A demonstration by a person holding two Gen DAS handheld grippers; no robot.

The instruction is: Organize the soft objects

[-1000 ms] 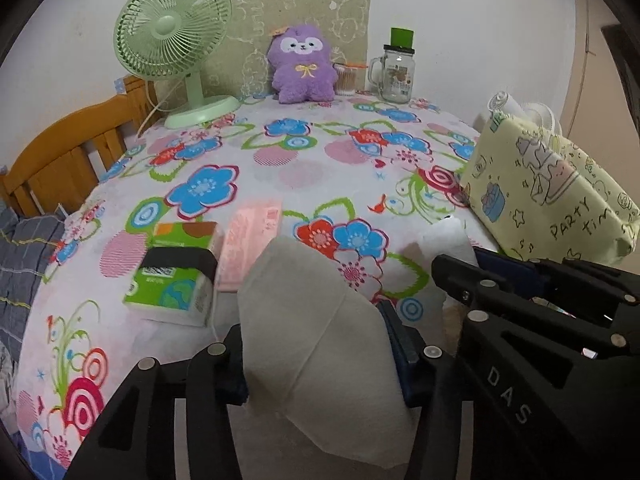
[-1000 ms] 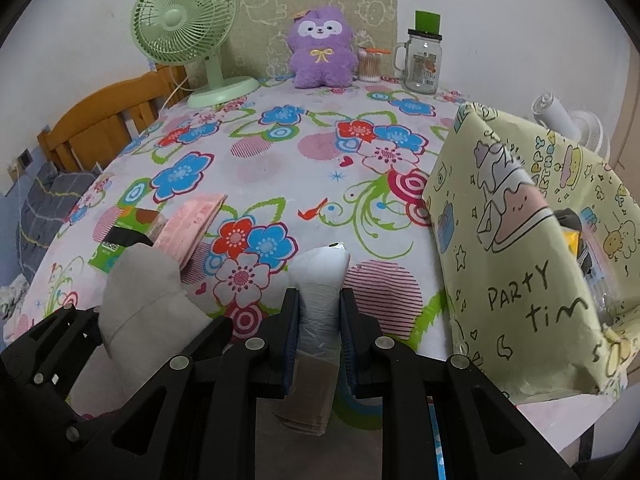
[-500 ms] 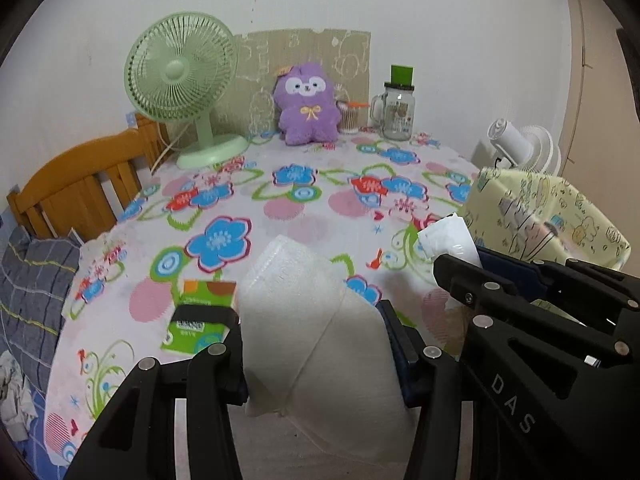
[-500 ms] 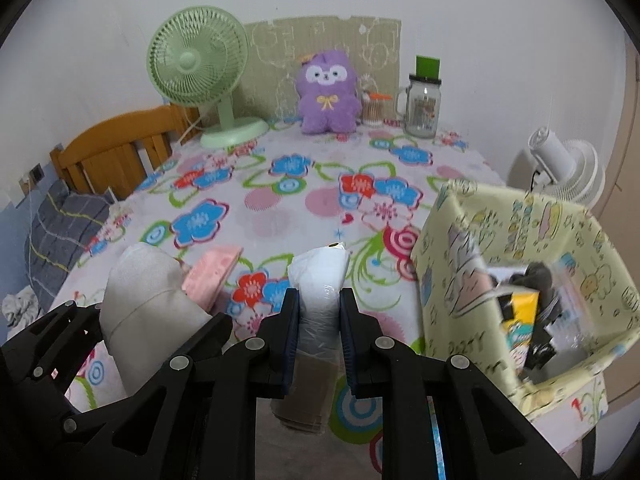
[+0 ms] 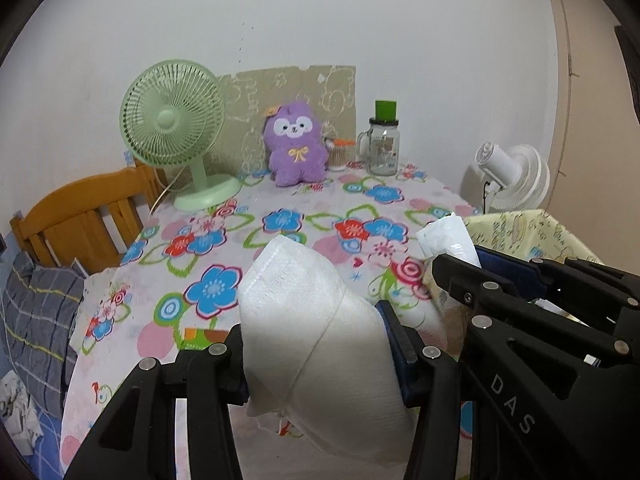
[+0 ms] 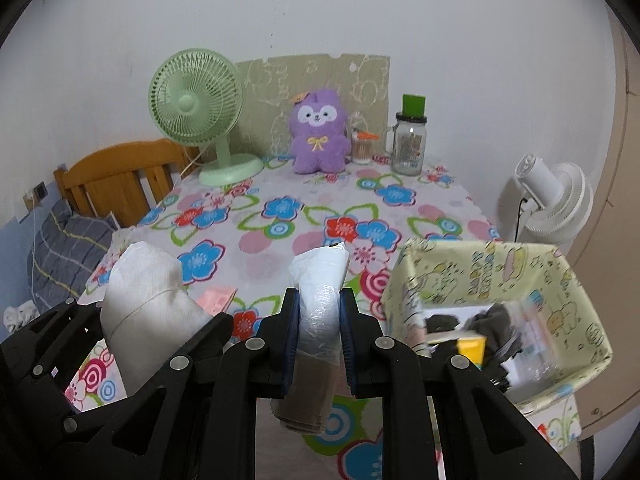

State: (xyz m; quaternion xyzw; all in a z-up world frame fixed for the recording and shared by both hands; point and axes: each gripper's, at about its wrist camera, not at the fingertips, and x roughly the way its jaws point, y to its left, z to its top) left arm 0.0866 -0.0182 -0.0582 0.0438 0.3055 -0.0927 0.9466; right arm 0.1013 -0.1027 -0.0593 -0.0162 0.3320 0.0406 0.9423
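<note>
Pointing away from camera, wrapped pack (image 6: 318,300) stands lengthwise.

Soft indoor light, fisheye-warped edges, slight blur.

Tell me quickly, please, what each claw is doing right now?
Left claw: closed on the folded white cloth.
Right claw: closed on the plastic-wrapped pack.
</note>
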